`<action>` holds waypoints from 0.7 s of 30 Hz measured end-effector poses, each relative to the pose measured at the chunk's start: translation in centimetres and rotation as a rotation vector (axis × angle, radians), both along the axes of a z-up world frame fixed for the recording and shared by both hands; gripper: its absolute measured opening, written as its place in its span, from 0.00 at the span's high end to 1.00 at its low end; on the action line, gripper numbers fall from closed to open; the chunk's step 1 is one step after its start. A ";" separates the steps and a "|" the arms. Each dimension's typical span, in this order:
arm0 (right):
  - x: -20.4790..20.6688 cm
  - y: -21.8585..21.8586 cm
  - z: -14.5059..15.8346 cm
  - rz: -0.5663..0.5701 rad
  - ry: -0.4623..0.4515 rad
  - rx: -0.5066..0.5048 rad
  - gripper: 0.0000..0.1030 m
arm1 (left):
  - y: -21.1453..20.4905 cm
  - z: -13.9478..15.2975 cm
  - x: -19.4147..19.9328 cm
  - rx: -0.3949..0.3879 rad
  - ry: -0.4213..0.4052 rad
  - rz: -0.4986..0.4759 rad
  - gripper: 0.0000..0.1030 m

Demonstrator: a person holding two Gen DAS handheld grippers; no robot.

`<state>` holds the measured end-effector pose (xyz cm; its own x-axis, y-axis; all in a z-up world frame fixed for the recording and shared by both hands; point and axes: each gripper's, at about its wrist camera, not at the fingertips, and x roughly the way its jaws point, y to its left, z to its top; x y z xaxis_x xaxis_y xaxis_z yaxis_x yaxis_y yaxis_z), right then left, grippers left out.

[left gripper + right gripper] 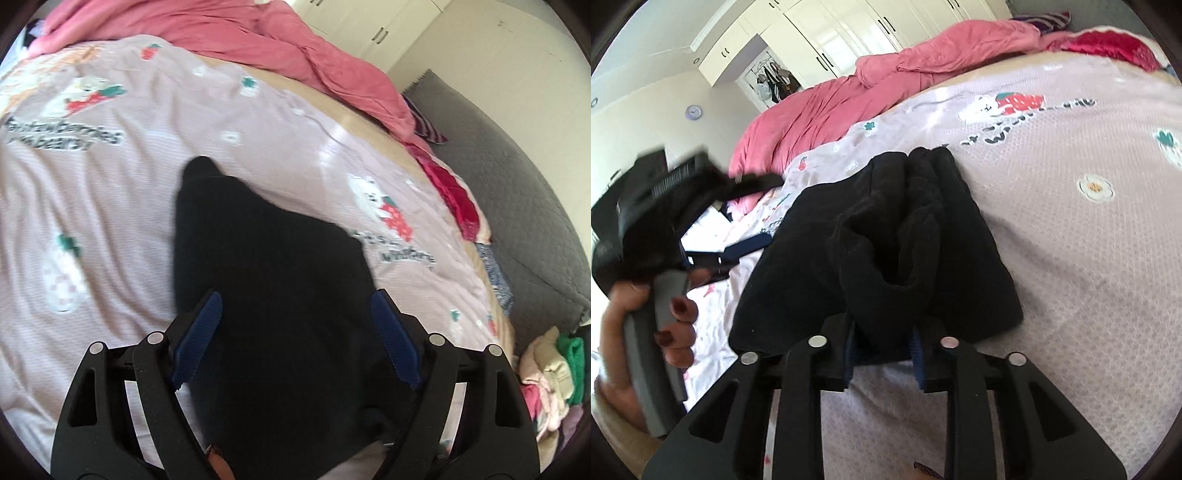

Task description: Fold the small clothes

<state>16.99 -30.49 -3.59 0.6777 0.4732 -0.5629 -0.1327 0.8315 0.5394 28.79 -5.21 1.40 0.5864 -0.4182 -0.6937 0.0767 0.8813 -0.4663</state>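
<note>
Here's the black garment [879, 236] lying on the bed [1071, 258], bunched through its middle, and the danger is plain: the right gripper [882, 354] has pinched a thick gathered wad at the near edge, not a clean single hem, so if it lifts and carries over from here, I'd say the fold comes out lumpy or the layers slide apart mid-move. The fabric looks soft and heavy, the sort that sags, and with only one side gripped the far end could drag along the printed sheet and twist. Look at those right fingers [918, 360]: drawn close together, clamped on that roll of dark cloth, blue pads half buried in it. Over on the other side, the left gripper [295, 332] hovers above the same garment [273, 280], fingers [199, 332] spread wide apart, one each side of the cloth, holding nothing; whether the tips brush the fabric I cannot tell. In the right view you can see that left gripper [665, 206] up off the bed, blurred. A pink duvet [849, 85] lies heaped along the far side, well clear of the work.
</note>
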 end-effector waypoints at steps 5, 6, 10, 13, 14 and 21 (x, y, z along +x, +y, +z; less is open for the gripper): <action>-0.7 -1.2 1.4 0.024 0.002 0.050 0.49 | 1.7 -2.2 -0.7 0.077 0.039 0.026 0.27; -0.7 -1.7 1.7 0.020 0.000 0.069 0.45 | 2.1 -2.7 -0.8 0.073 0.053 0.027 0.27; 1.9 -3.1 2.6 0.088 0.060 0.160 0.24 | 2.7 -3.5 -0.9 0.037 0.072 0.019 0.27; 4.8 -3.0 2.7 0.130 0.144 0.195 0.23 | 2.4 -3.2 -1.0 0.045 0.064 0.009 0.27; 5.8 -2.9 2.6 0.129 0.168 0.191 0.22 | 2.3 -3.3 -1.0 0.043 0.064 0.006 0.27; 11.0 -0.5 1.5 0.200 0.265 0.175 0.47 | 1.7 -3.0 -1.4 0.067 0.054 -0.012 0.27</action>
